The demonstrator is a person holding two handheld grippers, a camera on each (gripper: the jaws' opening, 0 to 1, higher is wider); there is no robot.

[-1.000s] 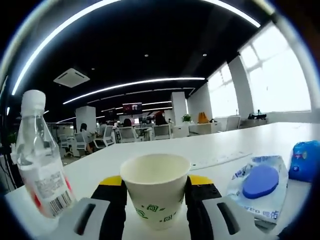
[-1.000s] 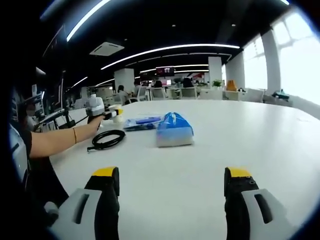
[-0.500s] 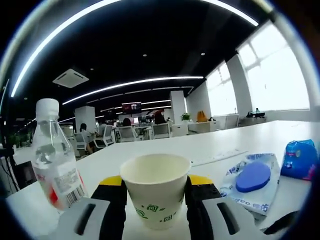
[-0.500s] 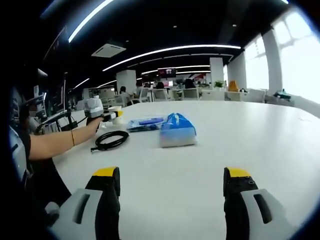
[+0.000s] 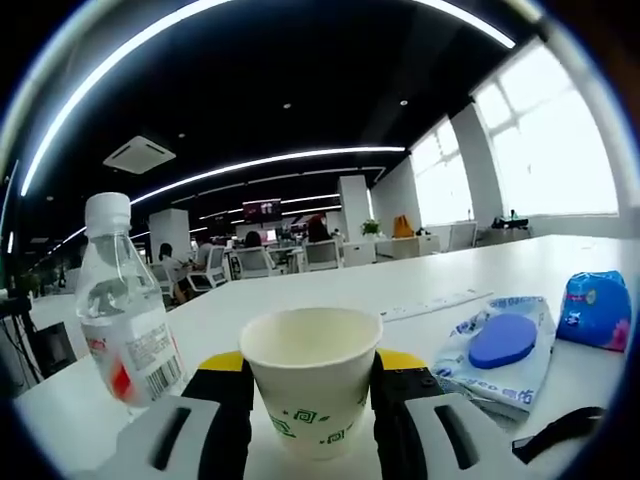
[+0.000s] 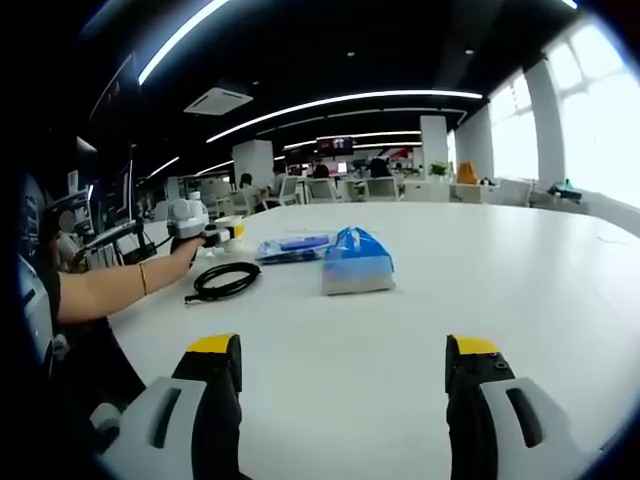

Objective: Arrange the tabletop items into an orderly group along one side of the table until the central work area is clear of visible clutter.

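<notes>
My left gripper (image 5: pixel 312 385) is shut on a white paper cup (image 5: pixel 311 375) with green marks, held upright between its jaws. A clear water bottle (image 5: pixel 125 310) with a white cap stands to its left. To the right lie a wet-wipes pack (image 5: pixel 498 348) with a blue lid and a blue tissue pack (image 5: pixel 597 310). In the right gripper view my right gripper (image 6: pixel 345 390) is open over bare table, and far left a person's arm holds the left gripper (image 6: pixel 218 235) with the cup. A coiled black cable (image 6: pixel 222 282), the wipes pack (image 6: pixel 290 246) and the blue tissue pack (image 6: pixel 355 262) lie beyond.
The white table (image 6: pixel 480 290) runs wide to the right with open surface. The black cable (image 5: pixel 560 432) reaches into the lower right of the left gripper view. Office chairs, desks and people sit far behind; bright windows line the right side.
The left gripper view has swung, so the bottle sits further right and the packs have shifted right and lower; the cable end has come in. The right gripper stays open, barely moved.
</notes>
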